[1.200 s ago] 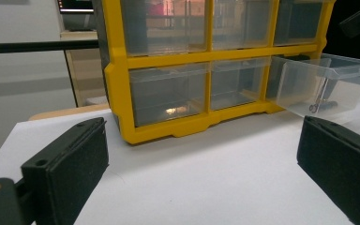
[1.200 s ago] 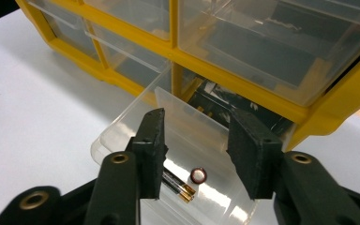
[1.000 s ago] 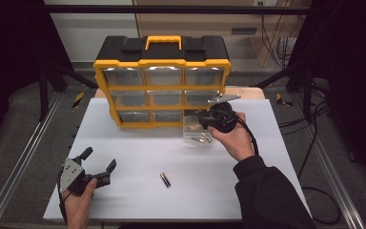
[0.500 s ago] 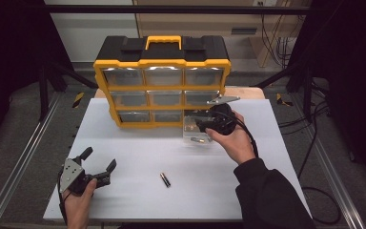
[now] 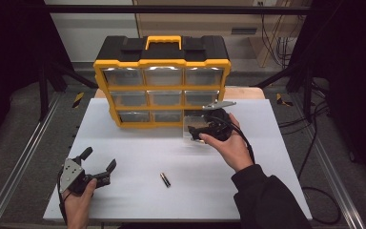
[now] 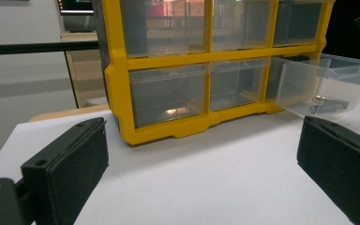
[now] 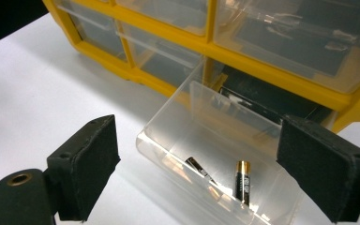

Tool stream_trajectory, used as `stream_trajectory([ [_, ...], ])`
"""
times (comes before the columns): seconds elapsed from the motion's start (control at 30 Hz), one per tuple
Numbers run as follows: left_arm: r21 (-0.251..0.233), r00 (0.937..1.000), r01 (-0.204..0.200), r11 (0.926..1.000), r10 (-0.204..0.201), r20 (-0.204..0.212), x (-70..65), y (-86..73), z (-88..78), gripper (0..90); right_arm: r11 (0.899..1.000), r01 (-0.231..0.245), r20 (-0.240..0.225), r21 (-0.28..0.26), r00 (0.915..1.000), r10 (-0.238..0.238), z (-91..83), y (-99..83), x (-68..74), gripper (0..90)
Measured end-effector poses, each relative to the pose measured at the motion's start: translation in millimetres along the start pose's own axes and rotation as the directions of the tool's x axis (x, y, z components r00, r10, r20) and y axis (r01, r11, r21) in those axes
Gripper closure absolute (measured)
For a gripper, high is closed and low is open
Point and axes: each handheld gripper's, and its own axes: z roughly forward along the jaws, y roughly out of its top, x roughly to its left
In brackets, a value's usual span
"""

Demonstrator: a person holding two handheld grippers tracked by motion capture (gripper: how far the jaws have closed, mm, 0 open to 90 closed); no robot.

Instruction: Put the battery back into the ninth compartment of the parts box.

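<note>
Black foam pads faced each other across a wide gap on the right claw (image 7: 197,173), whose jaws had just been opening with nothing pressed between them. It hung over the pulled-out clear drawer (image 7: 215,154), and in the high view the right claw (image 5: 196,133) sat at that drawer's front edge. In the drawer lay 2 batteries (image 7: 242,183), side by side near the front wall. The drawer belonged to the bottom right slot of the yellow organiser (image 5: 162,86) with 9 compartments. Another battery (image 5: 165,179) lay alone on the white table (image 5: 138,152), well apart from the drawer. The left claw (image 5: 96,163) rested near the table's front left corner, spread wide and holding nothing.
</note>
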Motion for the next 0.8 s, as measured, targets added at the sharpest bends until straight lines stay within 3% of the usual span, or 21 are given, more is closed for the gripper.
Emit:
stream_trajectory([
  [0.27,-0.002,1.0,-0.005,1.0,0.005,-0.003,-0.5,0.5,-0.3,2.0,1.0,0.0,-0.037,0.004,0.9993,0.0,-0.9,-10.2,11.9,11.4],
  [0.6,-0.003,1.0,-0.003,1.0,0.003,-0.003,-0.2,0.4,-0.4,2.0,1.0,-0.001,-0.117,0.024,0.9931,0.004,0.3,-38.7,42.5,10.0],
  [0.8,-0.003,1.0,-0.003,1.0,0.003,-0.001,-0.4,0.5,-0.5,1.8,0.999,0.011,-0.128,0.047,0.9918,-0.004,2.9,-53.2,50.8,9.9],
])
